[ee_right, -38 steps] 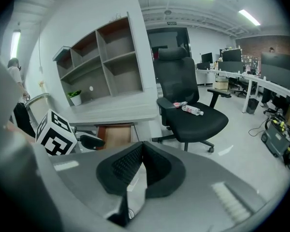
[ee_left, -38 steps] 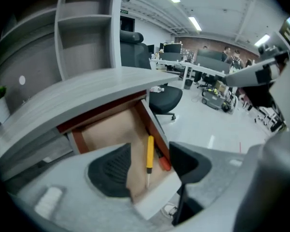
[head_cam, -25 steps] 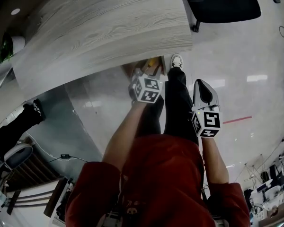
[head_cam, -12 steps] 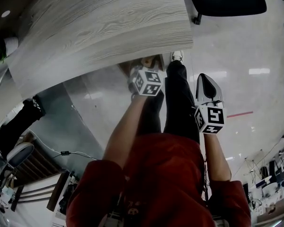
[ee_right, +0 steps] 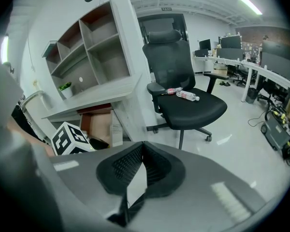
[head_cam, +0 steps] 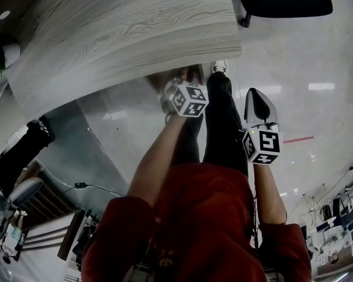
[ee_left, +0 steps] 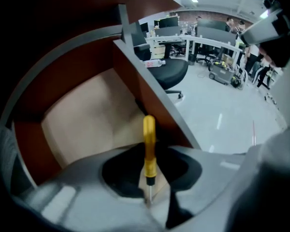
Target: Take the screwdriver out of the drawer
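A screwdriver (ee_left: 149, 149) with a yellow handle lies in the open wooden drawer (ee_left: 87, 115), its thin metal shaft pointing back at the camera. My left gripper (ee_left: 149, 153) reaches down into the drawer. Its jaws are closing and the pads sit against both sides of the handle. In the head view that gripper (head_cam: 176, 88) is at the drawer mouth (head_cam: 191, 74) under the desk edge, and the screwdriver is hidden. My right gripper (head_cam: 254, 96) hangs over the floor beside the person's leg, shut with nothing in it (ee_right: 144, 144).
A pale wood-grain desk top (head_cam: 135, 28) overhangs the drawer. A black office chair (ee_right: 183, 95) with bottles on its seat stands just right of the desk. White shelves (ee_right: 92, 57) rise above the desk. The person's legs (head_cam: 220, 128) stand between the two grippers.
The left gripper has dipped lower into the drawer mouth, and the yellow handle seen there earlier is now covered by it. The right gripper has stayed about where it was.
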Available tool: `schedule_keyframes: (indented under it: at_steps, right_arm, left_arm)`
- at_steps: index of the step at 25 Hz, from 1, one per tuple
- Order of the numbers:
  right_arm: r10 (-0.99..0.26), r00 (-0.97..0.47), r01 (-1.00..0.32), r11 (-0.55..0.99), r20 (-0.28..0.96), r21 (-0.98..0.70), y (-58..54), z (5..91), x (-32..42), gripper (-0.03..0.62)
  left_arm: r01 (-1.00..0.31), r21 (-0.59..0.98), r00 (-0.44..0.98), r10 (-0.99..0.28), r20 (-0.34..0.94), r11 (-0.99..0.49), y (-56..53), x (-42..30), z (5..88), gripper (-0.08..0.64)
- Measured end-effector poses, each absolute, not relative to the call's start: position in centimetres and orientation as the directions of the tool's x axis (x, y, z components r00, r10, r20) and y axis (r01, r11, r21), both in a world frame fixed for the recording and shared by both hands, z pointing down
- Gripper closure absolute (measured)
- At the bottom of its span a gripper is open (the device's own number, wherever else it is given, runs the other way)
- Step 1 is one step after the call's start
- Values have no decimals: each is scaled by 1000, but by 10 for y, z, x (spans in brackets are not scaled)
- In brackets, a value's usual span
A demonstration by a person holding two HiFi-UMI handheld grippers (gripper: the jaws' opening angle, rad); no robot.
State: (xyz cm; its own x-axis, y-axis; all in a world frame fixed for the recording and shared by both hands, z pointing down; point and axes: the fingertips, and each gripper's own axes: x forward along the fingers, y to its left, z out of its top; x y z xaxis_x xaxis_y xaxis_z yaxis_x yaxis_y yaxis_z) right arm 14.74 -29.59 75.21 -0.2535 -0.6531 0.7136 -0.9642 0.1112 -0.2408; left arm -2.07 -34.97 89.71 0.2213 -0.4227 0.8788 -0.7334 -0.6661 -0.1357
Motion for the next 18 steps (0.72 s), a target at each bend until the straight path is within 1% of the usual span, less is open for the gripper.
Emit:
schedule_keyframes:
  at_steps: [5, 9, 18]
  right_arm:
    - [-651, -263, -962, 122, 712, -245, -292, 751, 141, 591]
    - [-659, -262, -962, 121, 705, -245, -292, 747, 136, 591]
    - [-680, -256, -964, 131, 687, -230, -288, 727, 133, 591]
  left_arm:
    - [-751, -113, 224, -413, 883, -650, -345, -20, 896, 494]
    - [-741, -111, 232, -407, 883, -662, -340, -23, 893, 495]
    - [-756, -93, 257, -425, 868, -648, -327, -26, 870, 495]
